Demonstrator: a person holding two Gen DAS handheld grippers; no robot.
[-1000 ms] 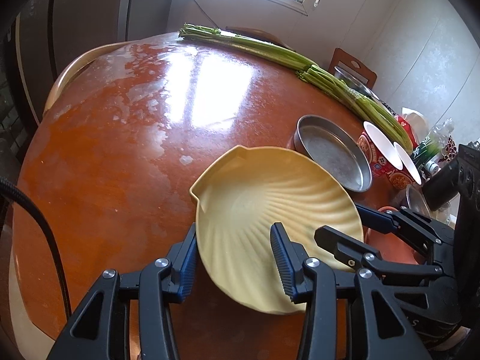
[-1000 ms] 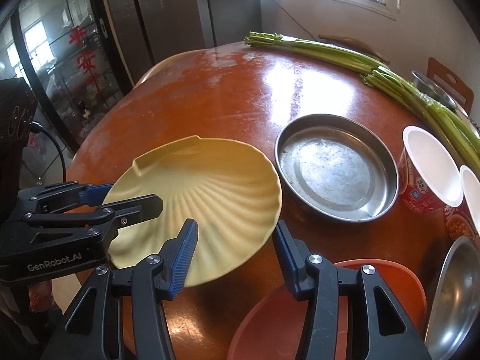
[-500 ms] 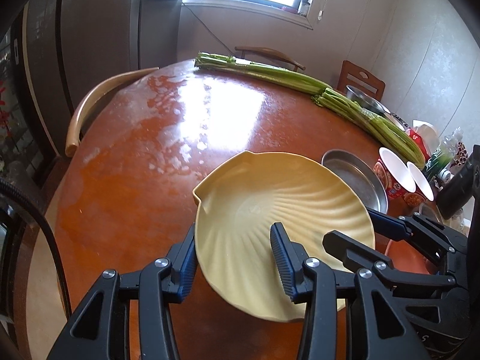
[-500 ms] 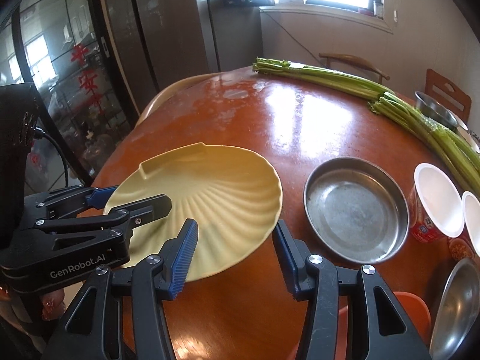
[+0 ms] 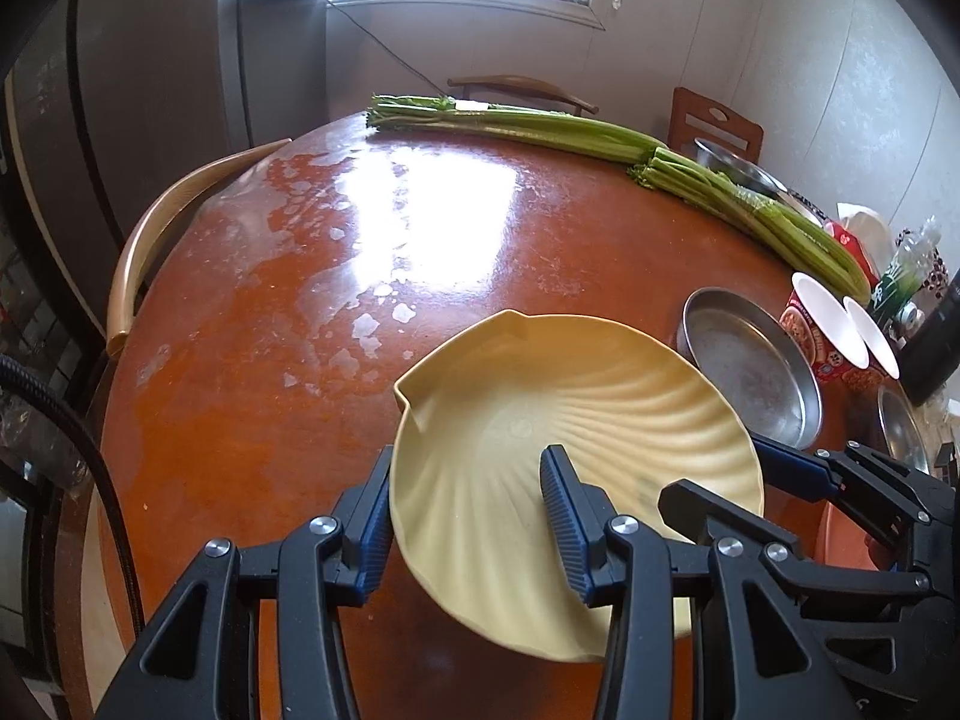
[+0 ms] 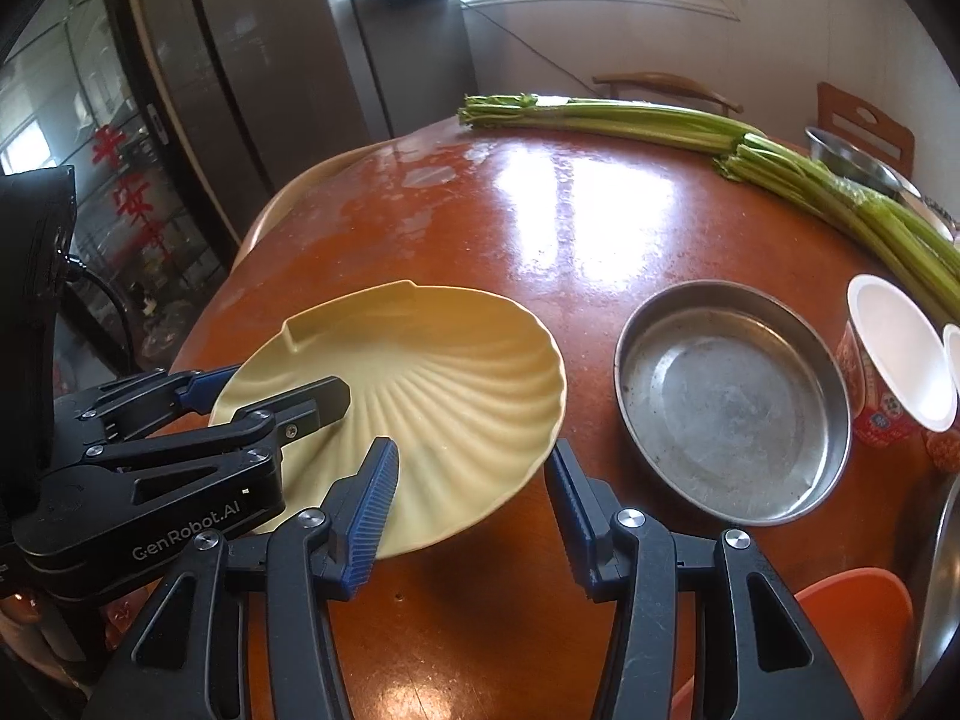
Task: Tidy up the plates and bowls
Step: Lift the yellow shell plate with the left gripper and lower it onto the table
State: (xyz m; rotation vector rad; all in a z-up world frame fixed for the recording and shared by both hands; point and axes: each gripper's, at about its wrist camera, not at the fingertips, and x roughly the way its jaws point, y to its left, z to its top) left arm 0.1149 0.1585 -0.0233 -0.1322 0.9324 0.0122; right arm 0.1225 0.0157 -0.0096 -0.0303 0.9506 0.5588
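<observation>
A yellow shell-shaped plate (image 5: 576,414) is held up, tilted, above the round red-brown table (image 5: 336,276). My left gripper (image 5: 468,516) and my right gripper (image 6: 474,504) both have their jaws wide around the plate's near rim, one finger above and one below; I cannot tell whether either presses on it. The plate also shows in the right wrist view (image 6: 420,384), with the left gripper's fingers (image 6: 300,408) lying across its left rim. A steel round pan (image 6: 732,402) sits on the table to the plate's right.
An orange bowl (image 6: 840,636) and a steel bowl's rim (image 6: 936,576) lie at the near right. Two paper cups (image 6: 894,372) stand beyond the pan. Celery stalks (image 6: 690,132) lie along the far edge. A chair back (image 5: 174,228) curves at the table's left.
Both grippers have risen and pulled back with the yellow plate between them; the table and steel pan look farther below. The plate has come up off the orange bowl's side.
</observation>
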